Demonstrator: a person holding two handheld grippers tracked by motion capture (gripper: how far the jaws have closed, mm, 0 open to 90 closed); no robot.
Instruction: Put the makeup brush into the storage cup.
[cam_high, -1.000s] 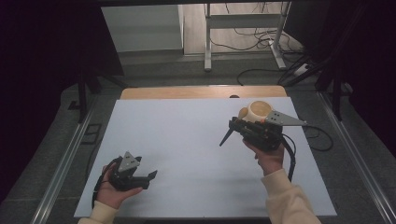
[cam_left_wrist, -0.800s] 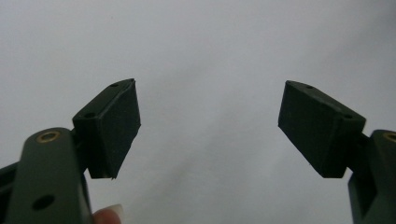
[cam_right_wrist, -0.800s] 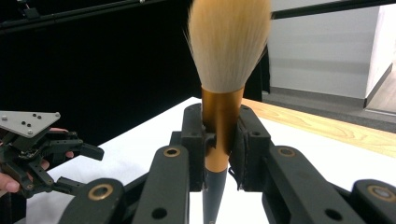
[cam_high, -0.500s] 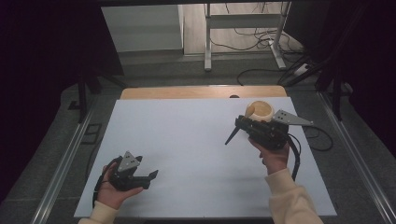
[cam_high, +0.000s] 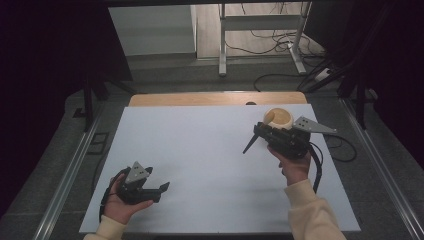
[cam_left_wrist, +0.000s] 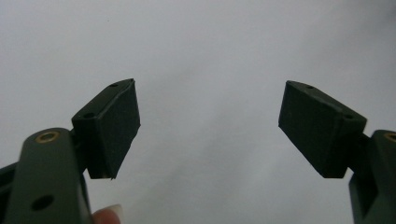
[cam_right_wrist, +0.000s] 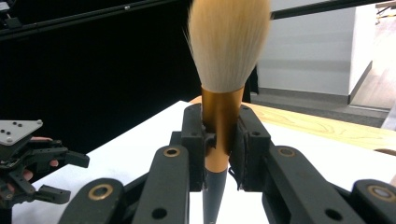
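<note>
Where the white table top (cam_high: 200, 150) lies lit among dark surroundings, the items read as follows.

Surface: matt white sheet, with a strip of bare wood (cam_high: 215, 98) showing along its far edge and a metal rail (cam_high: 70, 175) down its left side.

Room: black curtains (cam_high: 55, 55) at left and right; beyond the table a grey floor (cam_high: 165, 70), a pale wall panel (cam_high: 152, 30), the legs of a white metal stand (cam_high: 222, 45), and loose cables (cam_high: 280, 80) trailing to a power strip (cam_high: 322, 74).

Left gripper (cam_high: 159, 188): held low at the near left corner of the table, jaws spread wide with nothing between them; the left gripper view looks onto plain white surface.

Right gripper (cam_right_wrist: 218, 140): raised over the far right part of the table, jaws pinching a make-up brush (cam_right_wrist: 223, 70) by its copper-coloured ferrule. Cream bristles stand upward in the right gripper view; the dark tapered handle points down and leftward in the high view.

Wooden bowl (cam_high: 280, 116): on the table just beyond the right gripper, near the far right corner.
</note>
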